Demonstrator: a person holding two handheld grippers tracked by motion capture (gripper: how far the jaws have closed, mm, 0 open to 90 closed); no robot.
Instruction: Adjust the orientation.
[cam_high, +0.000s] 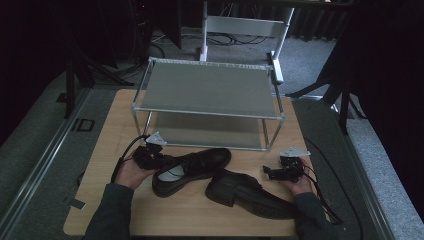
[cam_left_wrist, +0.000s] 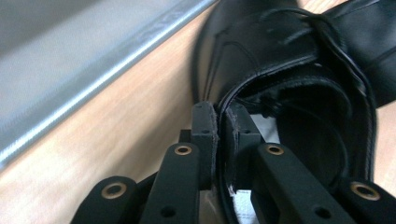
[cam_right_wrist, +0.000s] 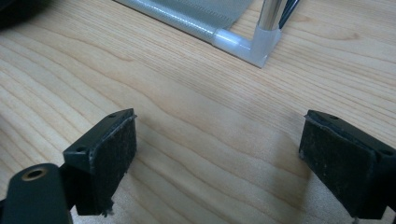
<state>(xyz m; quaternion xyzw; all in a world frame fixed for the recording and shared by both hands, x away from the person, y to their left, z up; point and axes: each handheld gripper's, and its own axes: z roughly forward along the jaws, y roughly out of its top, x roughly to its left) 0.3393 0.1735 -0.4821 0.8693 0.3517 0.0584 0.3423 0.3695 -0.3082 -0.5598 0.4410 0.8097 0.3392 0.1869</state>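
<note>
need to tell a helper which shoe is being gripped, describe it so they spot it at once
On the wooden table, in front of the metal rack, lie two black shoes. It is the left shoe, upright with its opening showing, its heel rim pinched by the left gripper; the right shoe lies on its side, untouched.

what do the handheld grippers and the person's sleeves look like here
Both the left gripper and the right gripper are black, each topped by a grey three-cornered plate and trailing a black cable. Up close, the jaws are black bars with brass-coloured rivets, ending in blocky tips faced with dark, worn pads. The person wears dark grey-green long sleeves.
</note>
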